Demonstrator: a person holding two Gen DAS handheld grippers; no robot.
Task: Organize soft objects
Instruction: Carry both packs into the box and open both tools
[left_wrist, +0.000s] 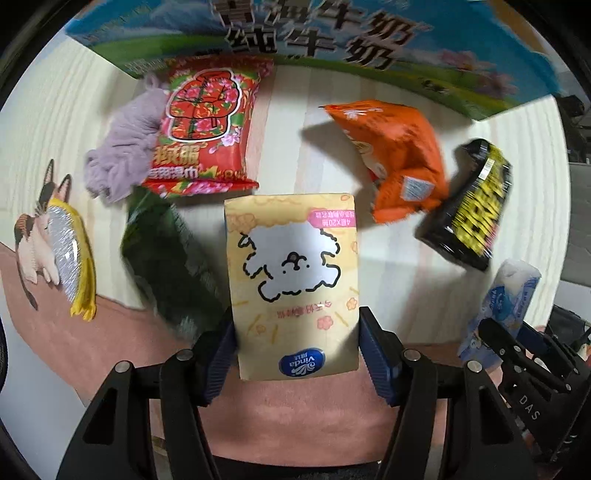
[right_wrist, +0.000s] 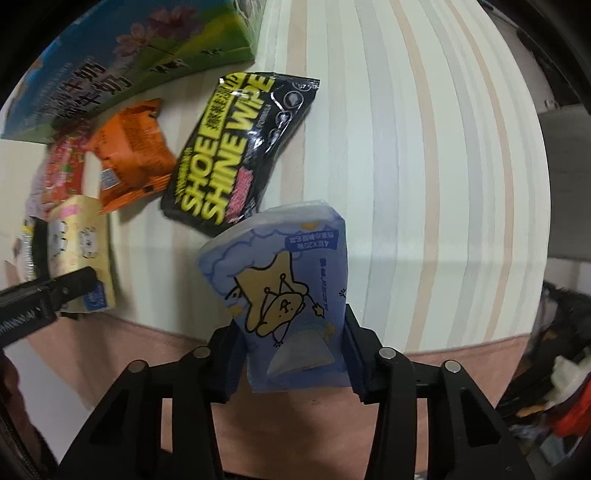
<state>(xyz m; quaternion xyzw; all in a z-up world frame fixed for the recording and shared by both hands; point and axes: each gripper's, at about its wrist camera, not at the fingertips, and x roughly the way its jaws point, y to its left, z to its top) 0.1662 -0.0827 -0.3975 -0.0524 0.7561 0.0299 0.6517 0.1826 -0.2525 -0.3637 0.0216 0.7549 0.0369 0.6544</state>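
My left gripper is shut on a yellow Vinda tissue pack with a white dog drawing, held above the striped table. My right gripper is shut on a blue tissue pack with a star drawing; that pack also shows at the right of the left wrist view. On the table lie a red wet-wipe pack, an orange pack, a black shoe shine wipe pack, a dark green pack, a purple cloth and a yellow cat-print pack.
A large milk carton box stands along the far side of the table. A pink mat covers the near table edge. The striped tabletop stretches to the right of the black pack. Clutter lies off the table's right side.
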